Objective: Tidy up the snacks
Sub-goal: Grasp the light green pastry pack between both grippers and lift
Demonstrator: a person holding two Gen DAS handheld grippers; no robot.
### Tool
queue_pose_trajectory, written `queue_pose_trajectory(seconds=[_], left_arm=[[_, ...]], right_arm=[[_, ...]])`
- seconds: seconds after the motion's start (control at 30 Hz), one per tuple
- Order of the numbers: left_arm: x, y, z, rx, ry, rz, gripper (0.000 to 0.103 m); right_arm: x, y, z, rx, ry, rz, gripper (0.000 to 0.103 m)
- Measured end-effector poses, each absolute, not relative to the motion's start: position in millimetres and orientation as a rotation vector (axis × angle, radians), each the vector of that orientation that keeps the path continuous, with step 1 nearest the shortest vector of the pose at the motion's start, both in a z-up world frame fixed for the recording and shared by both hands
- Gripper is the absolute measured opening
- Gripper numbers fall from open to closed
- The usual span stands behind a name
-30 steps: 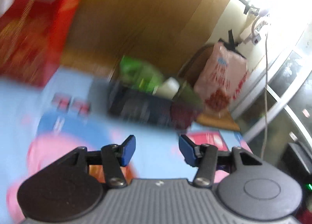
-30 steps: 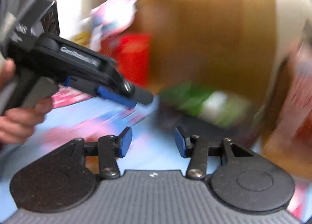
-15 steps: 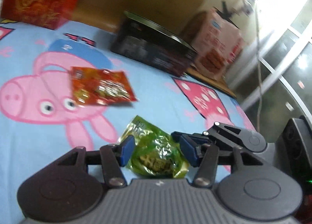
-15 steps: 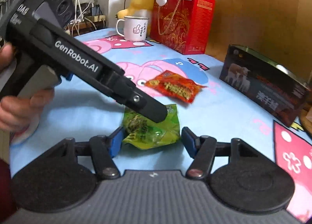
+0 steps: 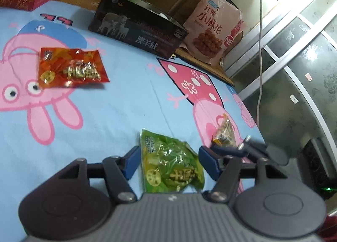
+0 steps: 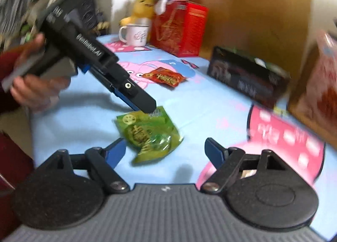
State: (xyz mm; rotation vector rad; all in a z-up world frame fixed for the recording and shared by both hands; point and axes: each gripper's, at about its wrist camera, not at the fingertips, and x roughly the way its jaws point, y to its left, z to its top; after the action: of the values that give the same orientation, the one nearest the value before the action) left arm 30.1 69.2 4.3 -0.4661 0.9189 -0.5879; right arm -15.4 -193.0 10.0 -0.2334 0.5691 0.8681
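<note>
The green snack packet (image 5: pixel 171 163) lies flat on the bench (image 5: pixel 118 105), which is covered by a blue cartoon-pig cloth. The left gripper (image 5: pixel 167 163) hangs over the packet with its jaws released, one on each side. The right gripper (image 6: pixel 165 150) is just beside the packet, jaws spread wide and holding nothing. A red snack packet (image 5: pixel 70 70) lies well apart, nearer the dark box (image 5: pixel 137 31). A small wrapped snack (image 5: pixel 225 135) sits near the right gripper's tip.

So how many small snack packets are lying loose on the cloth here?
3: a green packet between the left gripper fingers, a red packet far left, a small yellowish one right; others may be hidden.
</note>
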Motion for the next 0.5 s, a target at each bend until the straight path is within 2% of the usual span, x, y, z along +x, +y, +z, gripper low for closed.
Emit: queue_pose_trajectory(seconds=[0.07,0.23,0.33,0.37,0.4,0.43,0.47,0.5], left_arm=[[28.0,71.0,3.2,-0.482,0.929,-0.592,0.062],[20.8,56.8,5.2,-0.438,0.911,-0.587,0.060],[21.4,50.1,7.3,-0.421,0.900,-0.592,0.047],[23.0,49.6,6.3,-0.449,0.904,-0.631,0.030],[23.7,49.4,5.7,-0.478,0.902,-0.648,0.029],[23.6,48.6,5.4,-0.484,0.895,-0.650,0.023],[24.6,46.8,4.6,-0.488,0.893,-0.654,0.012],[26.2,46.0,2.6,-0.502,0.896,-0.654,0.010]], right_arm=[[-12.7,-190.3,1.6,-0.151,0.629,0.851,0.056],[-11.9,-185.0,-4.4,-0.032,0.609,0.812,0.038],[-7.1,-180.9,-3.5,0.012,0.607,0.799,0.033],[-6.4,-180.9,-3.4,0.022,0.605,0.799,0.032],[-6.3,-180.1,-3.7,0.034,0.604,0.799,0.029],[-8.1,-180.9,-4.1,0.036,0.604,0.788,0.029],[-9.8,-181.0,-4.6,0.035,0.599,0.781,0.029],[-11.6,-181.4,-4.5,0.032,0.597,0.777,0.029]])
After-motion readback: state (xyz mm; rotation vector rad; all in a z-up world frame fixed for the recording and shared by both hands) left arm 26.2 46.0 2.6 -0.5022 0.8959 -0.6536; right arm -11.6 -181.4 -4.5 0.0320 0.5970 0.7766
